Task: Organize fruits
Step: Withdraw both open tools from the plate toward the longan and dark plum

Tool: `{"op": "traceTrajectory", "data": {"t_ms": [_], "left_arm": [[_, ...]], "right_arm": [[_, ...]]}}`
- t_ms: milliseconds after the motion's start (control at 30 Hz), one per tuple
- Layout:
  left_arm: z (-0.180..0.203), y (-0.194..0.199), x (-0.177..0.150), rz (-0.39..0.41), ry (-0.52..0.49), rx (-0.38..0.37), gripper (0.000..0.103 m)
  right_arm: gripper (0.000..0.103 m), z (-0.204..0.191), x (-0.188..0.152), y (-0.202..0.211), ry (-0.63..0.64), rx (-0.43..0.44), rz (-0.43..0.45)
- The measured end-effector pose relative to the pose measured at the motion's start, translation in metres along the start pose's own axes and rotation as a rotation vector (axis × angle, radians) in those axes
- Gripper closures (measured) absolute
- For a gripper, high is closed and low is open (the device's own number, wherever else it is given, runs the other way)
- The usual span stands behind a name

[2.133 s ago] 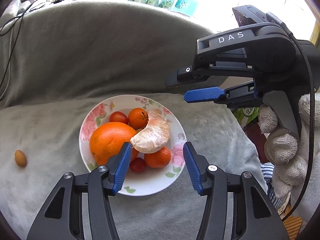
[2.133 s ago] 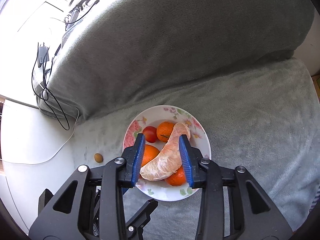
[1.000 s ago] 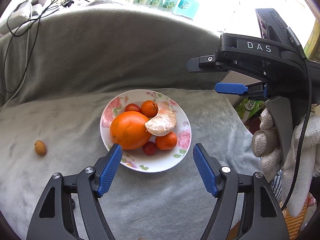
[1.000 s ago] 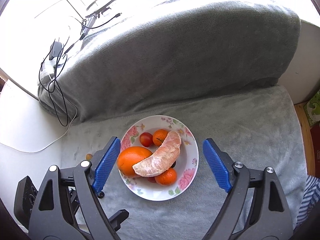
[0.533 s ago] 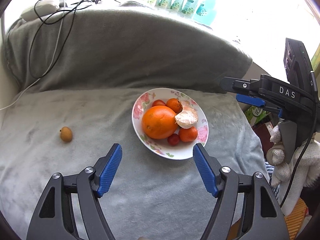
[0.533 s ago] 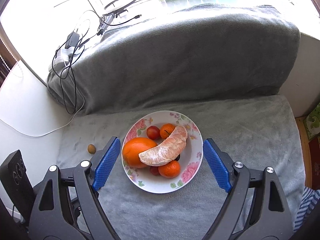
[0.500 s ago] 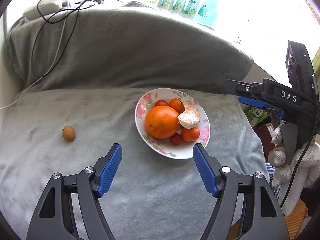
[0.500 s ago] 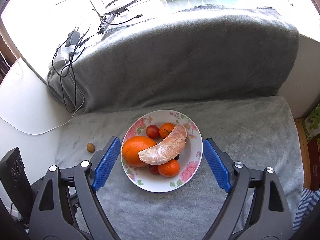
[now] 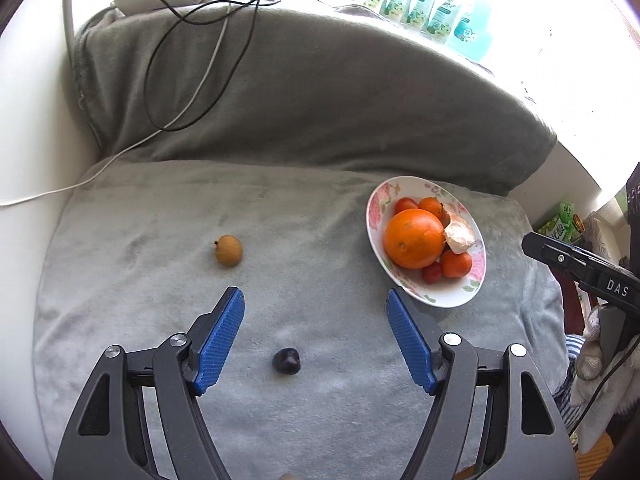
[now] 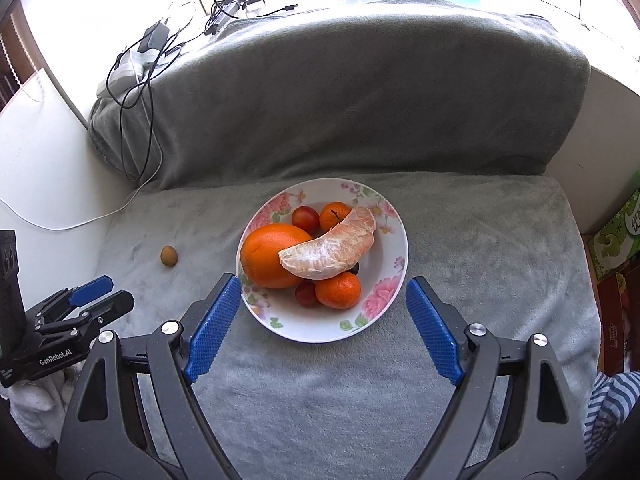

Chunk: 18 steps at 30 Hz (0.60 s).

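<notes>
A white bowl [image 10: 384, 248] with pink flowers holds orange fruit [image 10: 272, 256] on grey blanket [image 10: 480, 240].

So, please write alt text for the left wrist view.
An open left gripper hangs over a grey blanket, a small dark fruit between its fingers. A brown fruit lies beyond; a floral plate of oranges sits right.

- Your left gripper [image 9: 314, 338] fills the lower part of its own view, angled downward, blue pads spread wide with nothing clamped between them.
- Your right gripper [image 10: 322, 326] sits low in its frame, jaws wide apart and empty.
- Your gloved right hand [image 9: 592, 354] grips its handle at the right edge.
</notes>
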<state>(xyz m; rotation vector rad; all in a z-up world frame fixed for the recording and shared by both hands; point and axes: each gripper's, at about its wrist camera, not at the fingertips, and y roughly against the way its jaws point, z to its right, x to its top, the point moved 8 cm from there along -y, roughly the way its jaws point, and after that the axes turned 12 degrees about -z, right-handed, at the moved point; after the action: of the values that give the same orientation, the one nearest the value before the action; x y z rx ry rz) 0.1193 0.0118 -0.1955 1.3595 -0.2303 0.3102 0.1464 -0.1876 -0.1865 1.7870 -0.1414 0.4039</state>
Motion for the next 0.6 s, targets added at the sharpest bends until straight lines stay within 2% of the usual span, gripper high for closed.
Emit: {"op": "traceTrajectory", "data": {"t_ms": [233, 600], "left_arm": [[-0.043, -0.01, 0.0, -0.013, 0.05, 0.021, 0.03], [-0.092, -0.027, 0.003, -0.021, 0.164, 0.005, 0.03]], "right_arm": [[0.016, -0.031, -0.018, -0.013, 0.09, -0.009, -0.007], [0.016, -0.1, -0.04, -0.041, 0.286, 0.023, -0.041]]}}
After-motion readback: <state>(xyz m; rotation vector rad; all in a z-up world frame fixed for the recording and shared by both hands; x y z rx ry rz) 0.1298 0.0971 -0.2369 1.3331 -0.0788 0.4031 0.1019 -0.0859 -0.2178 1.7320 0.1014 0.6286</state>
